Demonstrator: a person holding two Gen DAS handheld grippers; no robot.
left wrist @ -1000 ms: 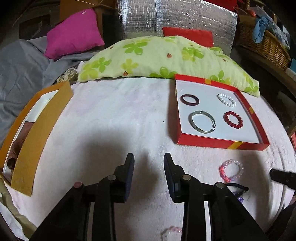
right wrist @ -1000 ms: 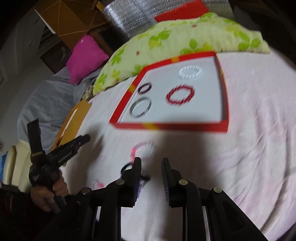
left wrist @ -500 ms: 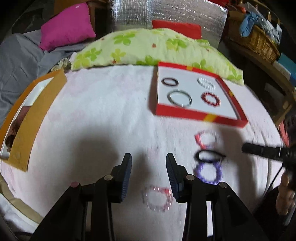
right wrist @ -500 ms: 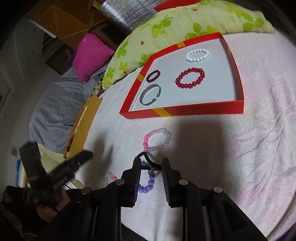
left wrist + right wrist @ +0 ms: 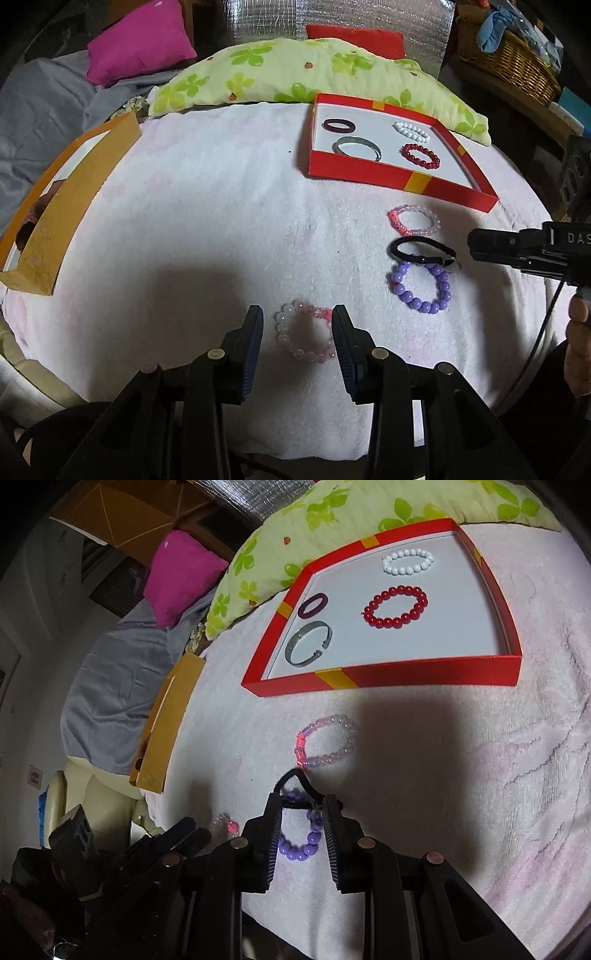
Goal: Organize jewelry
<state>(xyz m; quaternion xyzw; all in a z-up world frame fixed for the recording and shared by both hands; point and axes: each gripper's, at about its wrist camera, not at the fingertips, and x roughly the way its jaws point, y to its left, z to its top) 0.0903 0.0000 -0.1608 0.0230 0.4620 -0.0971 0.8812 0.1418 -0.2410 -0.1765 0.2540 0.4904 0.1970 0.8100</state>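
A red tray [image 5: 402, 180] [image 5: 424, 672] holds a dark ring, a silver bangle [image 5: 308, 644], a white bead bracelet and a red bead bracelet [image 5: 397, 606]. On the white cloth lie a pale pink bracelet [image 5: 304, 332], a pink bracelet [image 5: 413, 220] [image 5: 325, 741], a black hair tie [image 5: 421, 251] [image 5: 295, 781] and a purple bracelet [image 5: 421, 288] [image 5: 301, 836]. My left gripper [image 5: 297, 317] is open around the pale pink bracelet. My right gripper [image 5: 301, 805] is open, straddling the hair tie and the purple bracelet.
An orange box lid [image 5: 62, 206] lies at the cloth's left edge. A green flowered pillow [image 5: 295, 77] lies behind the tray, with a magenta cushion [image 5: 136, 40] further back. A wicker basket [image 5: 513, 70] stands at the far right.
My left gripper has drawn back and down, bringing the pale pink bracelet between its fingers. My right gripper has come forward and low over the hair tie and purple bracelet.
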